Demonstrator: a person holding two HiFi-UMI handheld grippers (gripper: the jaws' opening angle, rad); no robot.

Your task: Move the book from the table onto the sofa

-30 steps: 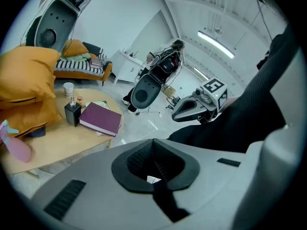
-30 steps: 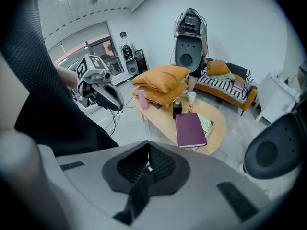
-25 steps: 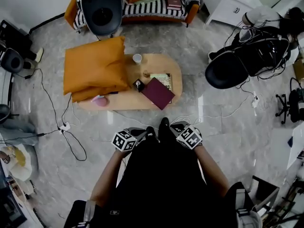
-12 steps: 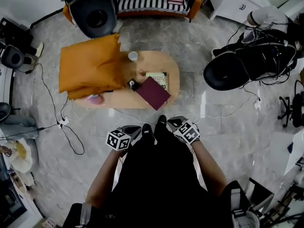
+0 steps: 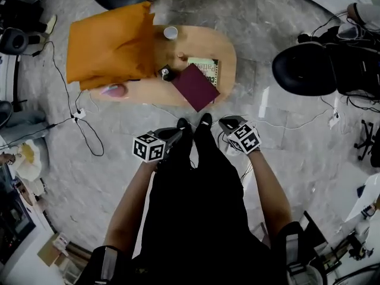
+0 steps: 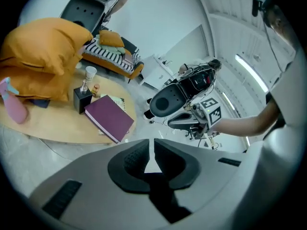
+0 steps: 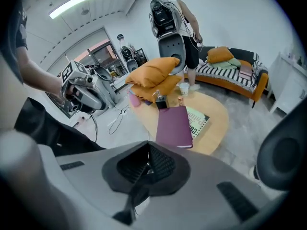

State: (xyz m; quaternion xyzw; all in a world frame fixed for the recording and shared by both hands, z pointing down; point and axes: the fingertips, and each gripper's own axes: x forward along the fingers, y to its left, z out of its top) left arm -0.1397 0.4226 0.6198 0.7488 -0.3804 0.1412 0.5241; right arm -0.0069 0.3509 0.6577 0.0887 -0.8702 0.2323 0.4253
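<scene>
1. left gripper [image 5: 177, 133], grey body with a black-and-white marker cube: held low beside the person's left leg. Jaws pressed together but for a hairline slit, nothing between them.
2. right gripper [image 5: 225, 122], same build: held low beside the person's right leg. Jaws pressed together, empty.
3. pair of black shoes [image 5: 195, 123]: between the 2 grippers, toes toward the table.
4. grey marble-pattern floor [image 5: 279, 141]: beneath both grippers.
5. oval light-wood coffee table [image 5: 228, 52]: just ahead of both grippers, apart from them.
6. maroon hardcover book [image 5: 196, 86]: lying flat at the table's near rim, ahead of the gap between the 2 grippers. Its near corner sits at or just past the rim. It is the table item closest to either gripper, and neither touches it.
7. pale green-and-white printed book [image 5: 208, 67]: partly under the maroon hardcover book, on the side away from the grippers.
8. small black box [image 5: 165, 73]: ahead of the left gripper, just beside the maroon hardcover book's left corner.
9. pink spray bottle [image 5: 113, 90]: ahead and left of the left gripper, at the table's near rim.
10. 2 stacked orange cushions [image 5: 107, 40]: beyond the pink spray bottle, covering the table's left end.
11. white paper cup [image 5: 170, 32]: beyond the small black box, near the table's far rim.
12. black office chair [image 5: 306, 69]: ahead and right of the right gripper, on the floor.
13. orange sofa with black-and-white striped cover [image 6: 112, 56]: beyond the table, well apart from both grippers.
</scene>
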